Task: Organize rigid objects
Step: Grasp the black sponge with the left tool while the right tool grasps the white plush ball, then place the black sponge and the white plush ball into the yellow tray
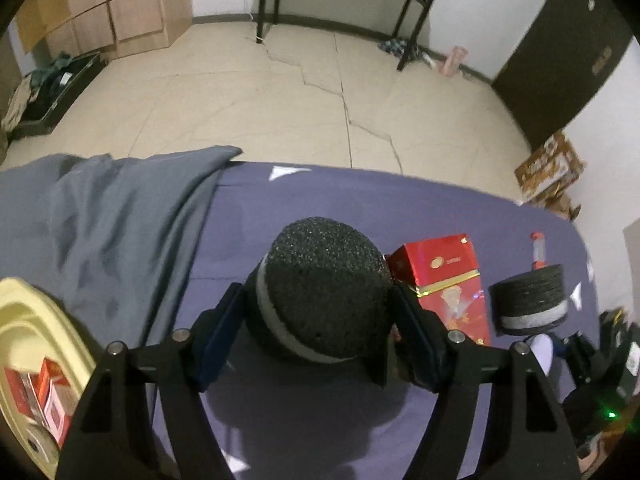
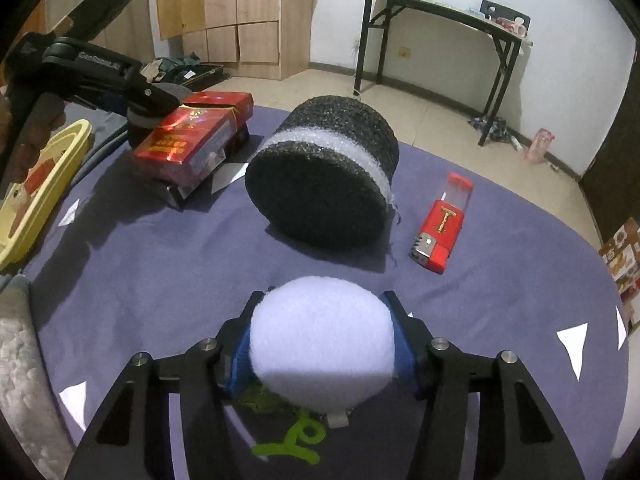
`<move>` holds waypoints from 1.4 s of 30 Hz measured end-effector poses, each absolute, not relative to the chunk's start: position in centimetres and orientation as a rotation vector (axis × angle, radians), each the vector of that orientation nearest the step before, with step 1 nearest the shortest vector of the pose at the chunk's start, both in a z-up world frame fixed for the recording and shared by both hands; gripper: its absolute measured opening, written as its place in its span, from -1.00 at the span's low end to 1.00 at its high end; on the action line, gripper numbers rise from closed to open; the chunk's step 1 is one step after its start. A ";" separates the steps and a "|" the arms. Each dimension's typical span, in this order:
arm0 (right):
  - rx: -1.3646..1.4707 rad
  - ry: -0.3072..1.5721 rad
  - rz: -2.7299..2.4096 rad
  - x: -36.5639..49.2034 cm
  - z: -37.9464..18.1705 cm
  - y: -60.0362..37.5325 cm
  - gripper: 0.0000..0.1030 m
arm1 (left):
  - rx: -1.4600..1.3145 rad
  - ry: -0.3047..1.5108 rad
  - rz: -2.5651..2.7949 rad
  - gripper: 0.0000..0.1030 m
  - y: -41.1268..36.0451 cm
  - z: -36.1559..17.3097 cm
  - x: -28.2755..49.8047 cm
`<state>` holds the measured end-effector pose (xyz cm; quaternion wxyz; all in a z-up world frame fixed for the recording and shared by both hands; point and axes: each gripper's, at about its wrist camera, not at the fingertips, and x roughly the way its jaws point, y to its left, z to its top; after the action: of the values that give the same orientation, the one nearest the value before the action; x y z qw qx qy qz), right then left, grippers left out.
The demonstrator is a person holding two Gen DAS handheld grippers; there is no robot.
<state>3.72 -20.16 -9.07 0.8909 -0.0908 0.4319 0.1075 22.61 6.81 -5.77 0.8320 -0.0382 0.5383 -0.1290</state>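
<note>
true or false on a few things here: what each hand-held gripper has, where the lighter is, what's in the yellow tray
1. The left hand-held gripper is closed on a black foam cylinder. True.
2. The right hand-held gripper holds a red box. False: its pads press on a white fuzzy ball.
3. The red lighter lies on the purple sheet, apart from the second black foam cylinder. True.
4. The yellow tray holds nothing. False: small red boxes lie in it.
5. The long red box stands on the floor. False: it lies on the sheet.
</note>
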 end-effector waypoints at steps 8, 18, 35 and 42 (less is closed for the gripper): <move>-0.125 0.822 0.341 2.3 -0.2 -18.6 0.08 | -0.087 1.018 -0.212 0.44 17.8 3.0 16.8; -0.263 0.803 0.670 2.8 5.1 1.0 0.08 | -0.163 1.019 0.022 0.44 35.5 3.4 10.9; -0.317 0.981 0.624 3.5 -8.3 19.2 0.09 | -0.288 1.049 -0.019 0.49 38.1 -6.0 13.2; -0.302 0.964 0.648 1.6 -7.9 20.1 0.72 | -0.289 1.074 -0.033 0.92 38.4 -5.1 12.6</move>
<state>1.60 20.11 -7.90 0.8254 -0.1422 0.4534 0.3048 12.60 38.37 -5.09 0.8493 -0.1370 0.5095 -0.0157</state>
